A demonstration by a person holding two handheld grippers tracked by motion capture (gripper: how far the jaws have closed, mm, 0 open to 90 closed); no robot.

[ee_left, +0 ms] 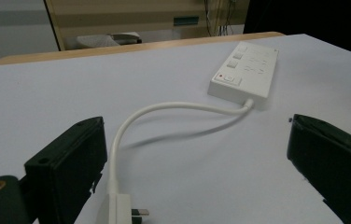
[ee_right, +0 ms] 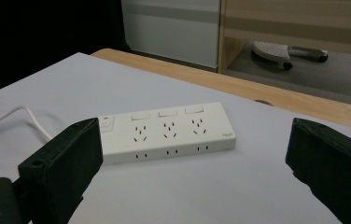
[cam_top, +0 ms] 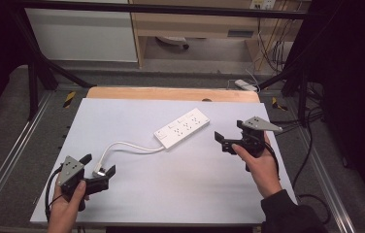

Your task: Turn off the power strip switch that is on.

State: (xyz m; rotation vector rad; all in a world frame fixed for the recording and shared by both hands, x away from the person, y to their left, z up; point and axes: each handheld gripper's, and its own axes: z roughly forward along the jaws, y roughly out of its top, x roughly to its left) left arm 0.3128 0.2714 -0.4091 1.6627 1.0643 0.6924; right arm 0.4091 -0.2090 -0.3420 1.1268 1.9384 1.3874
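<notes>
Now both wide apart: left hand-held gripper point(cam_top: 97, 165) around the plug point(cam_top: 100, 171), right hand-held gripper point(cam_top: 229, 131) near the power strip point(cam_top: 181, 128).

Table point(cam_top: 137, 204) bare across lower centre; power strip point(cam_top: 181, 128) blocks upper centre, its cable point(cam_top: 122, 145) loops left-centre to plug point(cam_top: 100, 171).

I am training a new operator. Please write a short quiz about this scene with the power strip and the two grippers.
1. True or false: the left gripper is shut on the plug.
2. Which gripper is nearer the power strip? A) left B) right
3. Fill in: the cable joins the strip to the ____.

Key: 1 false, the jaws stand open with the plug between them. 2 B. 3 plug.
</notes>
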